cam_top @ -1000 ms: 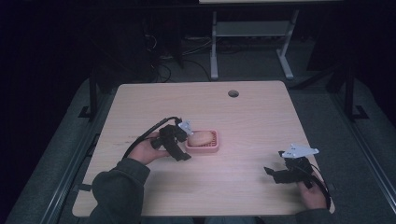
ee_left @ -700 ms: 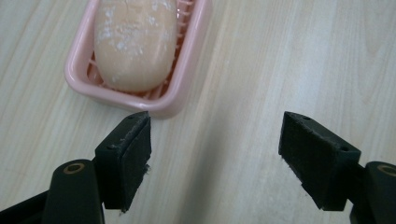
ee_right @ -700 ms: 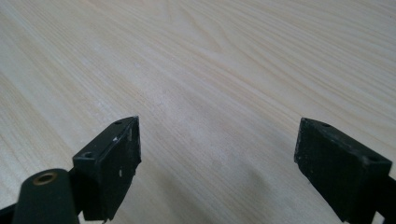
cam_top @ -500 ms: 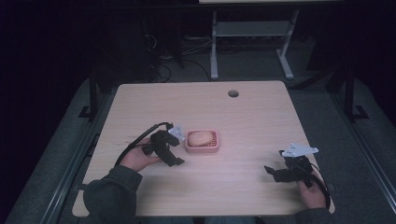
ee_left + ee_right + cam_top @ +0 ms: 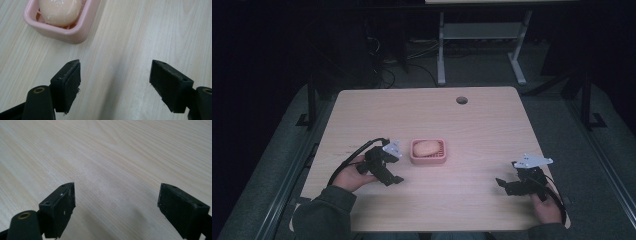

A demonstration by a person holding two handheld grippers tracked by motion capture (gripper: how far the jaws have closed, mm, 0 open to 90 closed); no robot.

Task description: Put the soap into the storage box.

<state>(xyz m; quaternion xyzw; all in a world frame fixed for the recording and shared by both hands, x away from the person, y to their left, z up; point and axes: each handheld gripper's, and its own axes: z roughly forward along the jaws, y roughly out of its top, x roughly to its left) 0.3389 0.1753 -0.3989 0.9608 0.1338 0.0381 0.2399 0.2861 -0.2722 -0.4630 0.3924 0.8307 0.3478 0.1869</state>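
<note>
On the pale wooden table (image 5: 492,130), amid a dark room, both grippers (image 5: 393,176) (image 5: 504,184) gape wide, a pink soap dish (image 5: 428,151) mid-table.

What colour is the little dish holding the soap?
Pink; the dish shows best in the left gripper view, holding pale peach soap.

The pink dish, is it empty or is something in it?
Not empty. The pink dish holds a pale, rounded soap bar, lying inside its rim in the high and left gripper views.
</note>
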